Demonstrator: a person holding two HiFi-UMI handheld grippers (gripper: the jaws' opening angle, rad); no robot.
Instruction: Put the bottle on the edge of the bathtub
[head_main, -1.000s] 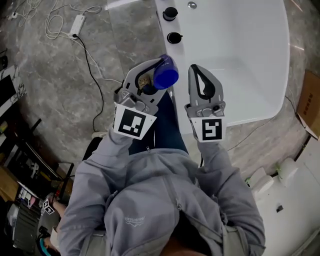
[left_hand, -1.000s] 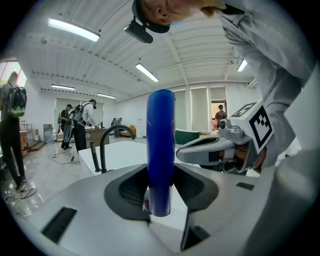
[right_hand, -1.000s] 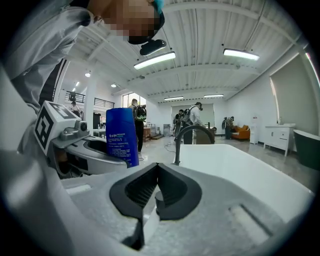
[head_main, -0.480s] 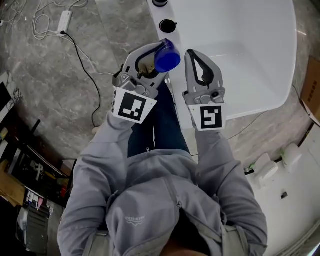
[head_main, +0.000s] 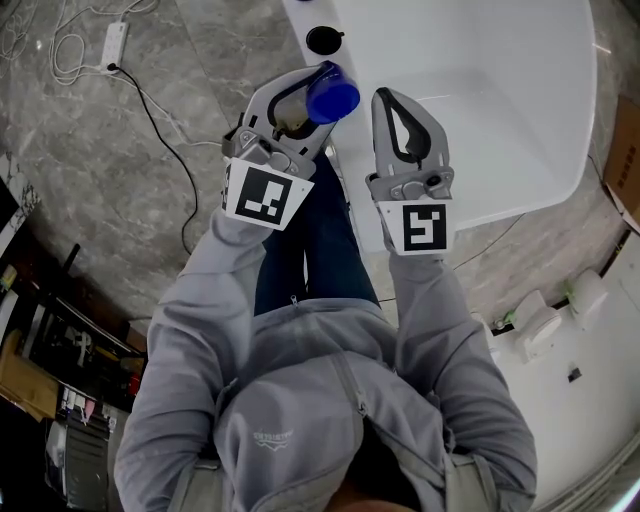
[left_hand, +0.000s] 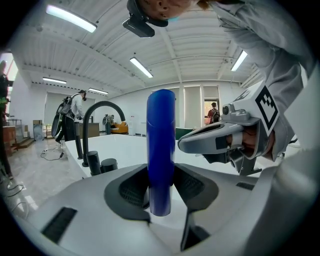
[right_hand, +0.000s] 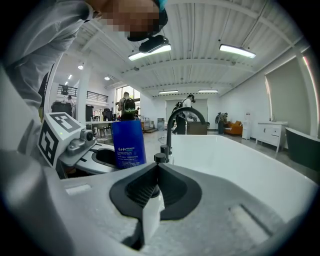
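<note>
Grey marble floor (head_main: 120, 170) is running along the left of a white bathtub (head_main: 500, 120), w/ a black faucet (left_hand: 100, 125) and knobs (head_main: 322, 40) sitting on its rim. A power strip (head_main: 112, 40) is lying on the floor, well apart. Both grey-sleeved arms (head_main: 440, 330) are stretching fwd side by side, tools pointing slightly down toward the tub. L tool (head_main: 312, 105) is gripping the blue bottle (head_main: 332, 95) round its body, pads pressing on both sides. Bottle is standing upright over the tub's left edge, near the knobs; can't tell if its base is touching the rim. R tool (head_main: 388, 100) is hanging just beside it over the tub, jaws together, nothing between them.
</note>
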